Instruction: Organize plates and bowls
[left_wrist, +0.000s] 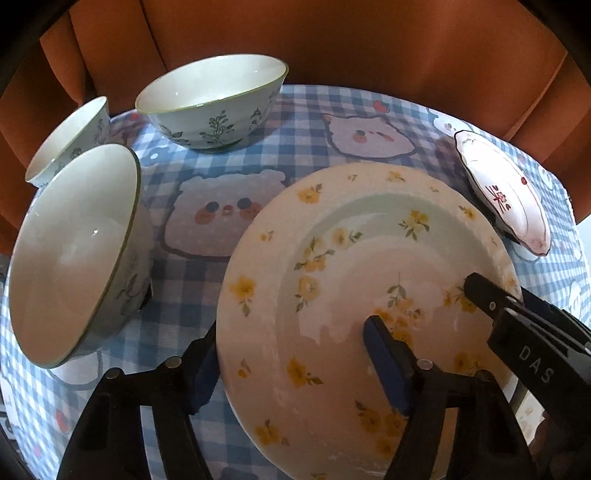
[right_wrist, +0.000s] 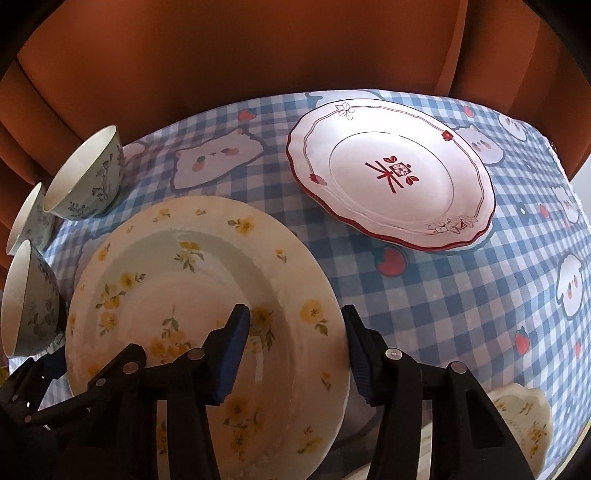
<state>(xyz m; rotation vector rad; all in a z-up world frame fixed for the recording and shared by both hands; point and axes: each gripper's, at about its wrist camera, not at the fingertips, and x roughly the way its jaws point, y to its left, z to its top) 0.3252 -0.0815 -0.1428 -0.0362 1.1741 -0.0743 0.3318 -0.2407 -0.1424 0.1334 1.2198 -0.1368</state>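
Observation:
A cream plate with yellow flowers (left_wrist: 332, 280) (right_wrist: 184, 295) is held tilted above the table. My left gripper (left_wrist: 291, 365) straddles its left rim, one pad (left_wrist: 384, 362) on the face, one behind. My right gripper (right_wrist: 295, 354) straddles its right rim, one pad (right_wrist: 231, 354) on the face. A white plate with red trim (right_wrist: 391, 173) (left_wrist: 506, 195) lies at the far right. Three floral bowls stand at the left: a near one (left_wrist: 74, 251), a far one (left_wrist: 214, 99) and a small one (left_wrist: 70, 136).
A blue checked tablecloth (right_wrist: 461, 295) with cartoon animals covers the table. An orange curtain (left_wrist: 332, 44) hangs close behind. Another yellow-flowered dish (right_wrist: 524, 417) shows at the near right edge. The right gripper shows in the left wrist view (left_wrist: 524, 325).

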